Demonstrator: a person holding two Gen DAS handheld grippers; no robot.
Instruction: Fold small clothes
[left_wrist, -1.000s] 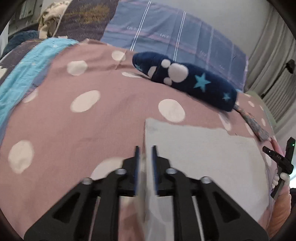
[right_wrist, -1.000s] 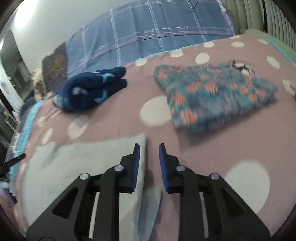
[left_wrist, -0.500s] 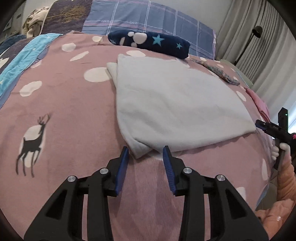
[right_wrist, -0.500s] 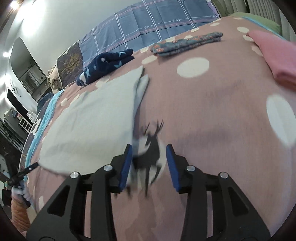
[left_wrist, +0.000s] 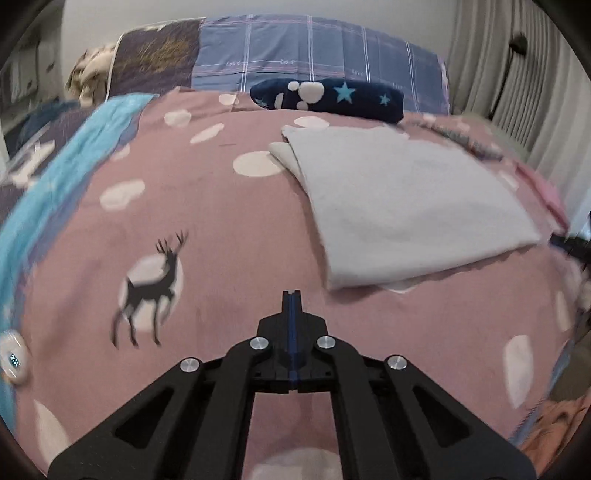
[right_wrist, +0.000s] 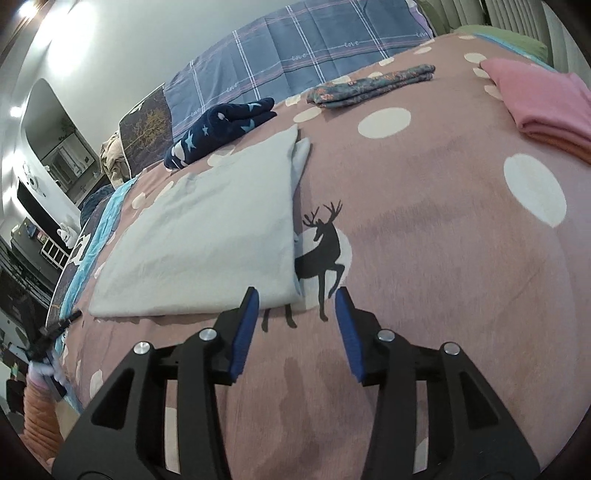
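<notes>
A bed (left_wrist: 229, 206) fills both views, spread with a dusty-pink cover (right_wrist: 443, 236) printed with pale dots and black deer, a turquoise strip running down its far side in the left wrist view; at the head lies a blue plaid pillow (left_wrist: 314, 55) with a darker patterned one beside it, and pale curtains (left_wrist: 491, 62) hang past the bed's right edge. The largest loose thing is the light grey folded garment (left_wrist: 406, 199), lying flat on the cover with its layered edges showing at the far corner and nothing on top of it. Behind it, against the plaid pillow, rests a navy bundle with stars and paw prints (left_wrist: 328, 98); further along sit a flat floral folded piece (right_wrist: 369, 86) and a pink folded piece (right_wrist: 543, 99), both well apart from the grey one. The right claw (right_wrist: 295, 310) hovers just at the near corner of the grey garment, its jaws apart and empty, one finger overlapping the cloth's edge in the picture, a printed deer (right_wrist: 325, 254) between them. The left claw (left_wrist: 291, 295) is pressed together on nothing, over bare cover near the garment's other near corner
</notes>
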